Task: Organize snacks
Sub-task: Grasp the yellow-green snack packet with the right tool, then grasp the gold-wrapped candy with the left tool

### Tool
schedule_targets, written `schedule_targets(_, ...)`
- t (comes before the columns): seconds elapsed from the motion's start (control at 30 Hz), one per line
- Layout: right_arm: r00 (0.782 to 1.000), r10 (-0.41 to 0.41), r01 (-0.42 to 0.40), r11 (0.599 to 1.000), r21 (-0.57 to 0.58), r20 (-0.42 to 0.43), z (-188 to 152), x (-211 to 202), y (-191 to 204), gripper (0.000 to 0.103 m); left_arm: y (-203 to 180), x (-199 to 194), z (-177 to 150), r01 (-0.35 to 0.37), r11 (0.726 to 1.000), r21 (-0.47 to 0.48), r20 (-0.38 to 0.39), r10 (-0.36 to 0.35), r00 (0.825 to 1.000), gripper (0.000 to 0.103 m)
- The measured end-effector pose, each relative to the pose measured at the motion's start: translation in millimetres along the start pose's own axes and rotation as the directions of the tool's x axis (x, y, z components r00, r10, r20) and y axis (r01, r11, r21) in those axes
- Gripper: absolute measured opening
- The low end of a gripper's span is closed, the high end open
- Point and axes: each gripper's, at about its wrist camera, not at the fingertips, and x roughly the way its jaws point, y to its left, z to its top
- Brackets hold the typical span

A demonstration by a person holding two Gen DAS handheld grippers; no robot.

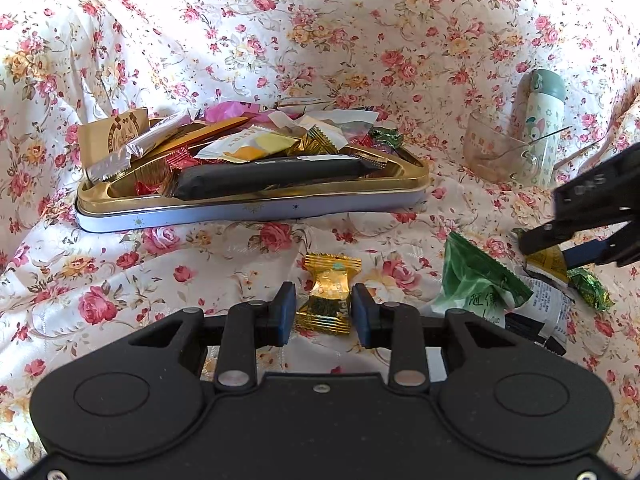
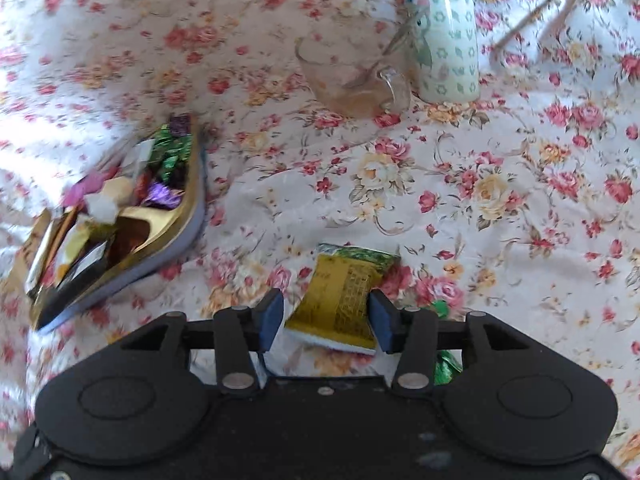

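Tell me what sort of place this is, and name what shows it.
Probably a home table or bed, lived in rather than a lab. A rumpled floral cloth covers the whole surface; a used glass cup with a spoon stands beside a cartoon-printed thermos, and a tin tray holds assorted wrapped snacks.

Bare cloth [image 2: 500, 240] right of tin [image 2: 188, 224], cup [image 2: 352, 80] and flask [image 2: 444, 40] behind

Chinese characters on green packet [image 1: 478, 280], fine print on yellow packet [image 2: 344, 300] unreadable
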Motion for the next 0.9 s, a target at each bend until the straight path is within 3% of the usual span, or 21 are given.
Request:
schedule_targets(0.13, 0.999, -0.040, 0.041, 0.998, -0.039, 0.026, 1, 8, 11, 0.049, 0, 2, 2, 0.093, 0.995, 0.024, -0.014, -0.092, 0.996, 0.072)
schedule_targets(0.17, 0.998, -0.054, 0.056, 0.997, -0.059, 0.032, 0, 10, 13, 0.045, -1, 3, 2, 0.103, 0.994, 0.029, -0.018, -0.103, 0.995, 0.073)
schedule_targets(0.33, 0.996, -0.068, 0.075, 0.990, -0.116, 0.061, -9, 6, 10, 0.035, -1, 1, 2, 0.107, 0.994, 0.025, -0.018, -0.106, 0.994, 0.073)
schedule_targets(0.53, 0.996, 0.006, 0.004, 0.994, -0.106, 0.093, -20, -17, -10, 0.034, 2, -1, 2, 0.113, 0.994, -0.004, -0.013, -0.113, 0.994, 0.073)
schedule_targets(0.8, 0.975, 0.091, -0.057, 0.984, -0.167, 0.202, -51, -75, -26, 0.034, 0, -4, 4, 0.070, 0.997, -0.044, 0.020, -0.069, 0.997, 0.072)
schedule_targets(0.9, 0.967, 0.116, -0.074, 0.980, -0.185, 0.228, -65, -92, -28, 0.034, -2, 0, 8, 0.067, 0.997, -0.034, -0.029, -0.068, 0.997, 0.068)
